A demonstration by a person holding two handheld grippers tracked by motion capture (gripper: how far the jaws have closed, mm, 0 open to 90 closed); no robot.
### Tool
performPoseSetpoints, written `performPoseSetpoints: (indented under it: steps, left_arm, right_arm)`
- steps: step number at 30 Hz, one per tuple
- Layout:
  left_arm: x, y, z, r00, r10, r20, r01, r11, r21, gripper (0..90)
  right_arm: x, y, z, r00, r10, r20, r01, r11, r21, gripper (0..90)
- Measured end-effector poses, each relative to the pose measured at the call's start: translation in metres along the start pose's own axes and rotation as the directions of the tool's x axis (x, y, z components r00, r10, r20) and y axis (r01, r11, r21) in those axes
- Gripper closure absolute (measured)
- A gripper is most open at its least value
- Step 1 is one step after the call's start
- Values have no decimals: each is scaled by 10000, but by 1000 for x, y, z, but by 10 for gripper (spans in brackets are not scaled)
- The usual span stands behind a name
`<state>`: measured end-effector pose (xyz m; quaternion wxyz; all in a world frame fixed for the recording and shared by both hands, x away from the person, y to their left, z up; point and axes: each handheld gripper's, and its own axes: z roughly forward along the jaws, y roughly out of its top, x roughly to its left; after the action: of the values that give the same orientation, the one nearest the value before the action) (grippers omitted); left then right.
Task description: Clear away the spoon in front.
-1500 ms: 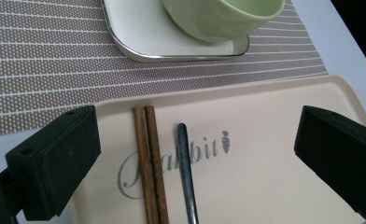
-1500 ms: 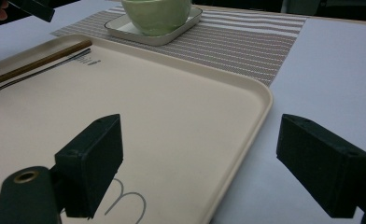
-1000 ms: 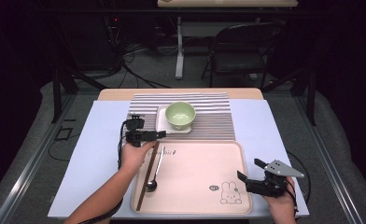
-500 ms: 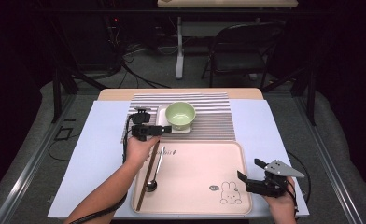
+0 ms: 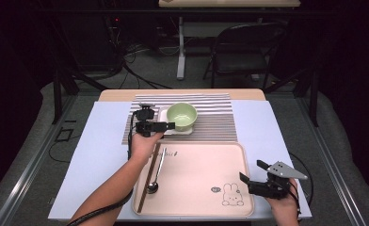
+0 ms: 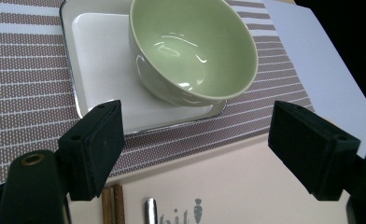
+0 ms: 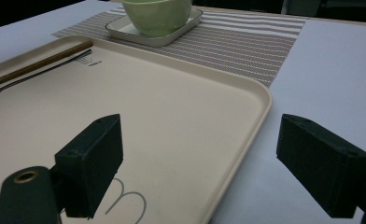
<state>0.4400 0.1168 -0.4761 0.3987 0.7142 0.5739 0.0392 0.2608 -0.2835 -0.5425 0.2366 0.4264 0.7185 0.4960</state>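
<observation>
My left jaws spread near the pale green glazed bowl, my right jaws spread over the tray corner.

On the worktop (image 5: pixel 102 155), the beige plastic tray (image 5: pixel 196 183) holds brown wooden chopsticks (image 5: pixel 147 176) and a metal spoon (image 5: pixel 155 172). The pale green glazed bowl (image 5: pixel 181 116) sits on a white square plate (image 6: pixel 102 70) atop a striped placemat (image 5: pixel 215 117). My left gripper (image 5: pixel 166 126) has just been closing slightly, empty, seemingly short of the bowl. My right gripper (image 5: pixel 254 173) hovers empty.
</observation>
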Motion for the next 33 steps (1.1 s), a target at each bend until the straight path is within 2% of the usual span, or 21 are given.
performPoseSetpoints:
  steps: [16, 22, 33]
  left_arm:
    - [-1, 18, 7, 9998, -84, -197, 79, 9997, -247, 216]
    - [1, 23, 11, 9997, -122, -218, 118, 9997, -199, 229]
    - [7, 28, 24, 9988, -478, -71, 476, 9986, -249, 246]
  right_arm:
    - [0, 0, -1, 10000, -5, -8, 5, 10000, -23, 141]
    - [0, 0, -1, 10000, 13, -6, -13, 10000, -28, 142]
    - [-1, 0, -1, 10000, 31, -29, -32, 10000, -50, 141]
